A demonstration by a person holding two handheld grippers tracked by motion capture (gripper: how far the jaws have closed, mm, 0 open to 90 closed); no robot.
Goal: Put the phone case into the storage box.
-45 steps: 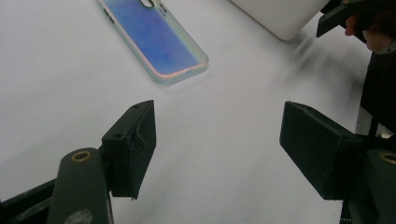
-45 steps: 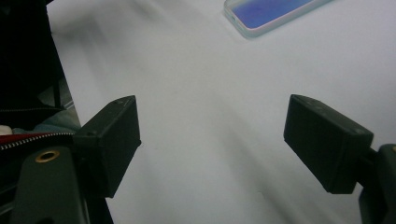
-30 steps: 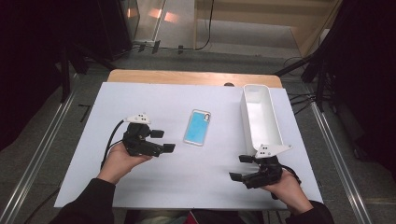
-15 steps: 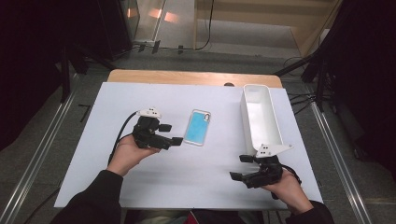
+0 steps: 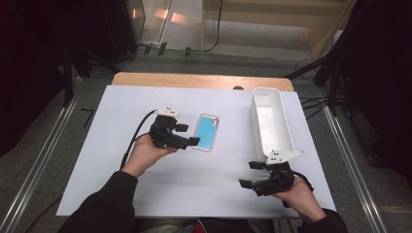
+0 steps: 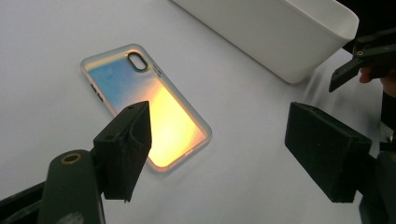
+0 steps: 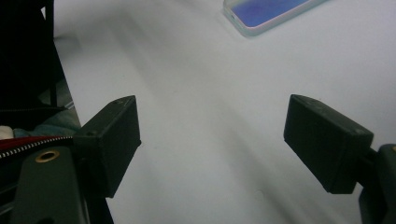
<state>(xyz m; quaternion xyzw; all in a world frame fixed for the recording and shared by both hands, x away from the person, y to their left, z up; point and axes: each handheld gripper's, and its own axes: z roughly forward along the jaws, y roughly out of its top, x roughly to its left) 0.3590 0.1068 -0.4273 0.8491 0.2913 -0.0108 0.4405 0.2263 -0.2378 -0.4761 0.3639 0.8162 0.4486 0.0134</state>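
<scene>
A phone case (image 5: 208, 132) with a shiny blue-to-yellow back lies flat in the middle of the white table sheet (image 5: 111, 179). My left gripper (image 5: 189, 135) hovers at its left edge, open, and its jaws have just been closing a little with nothing pressed between them. In the left gripper view the phone case (image 6: 149, 107) lies partly behind the left jaw of the left gripper (image 6: 219, 140). My right gripper (image 5: 247, 174) rests open near the front right, pointing left, clear of the case. In the right gripper view the right gripper (image 7: 210, 135) frames bare sheet, with the phone case (image 7: 266, 11) far off.
A long white bin (image 5: 272, 124) stands at the right of the sheet, just behind the right hand; the white bin (image 6: 280, 32) looks empty. The table's wooden back edge (image 5: 194, 80) shows beyond the sheet. Metal rails run along both sides.
The left hand has carried its gripper rightward across the sheet to the phone case's left edge. The right hand has stayed where it was.
</scene>
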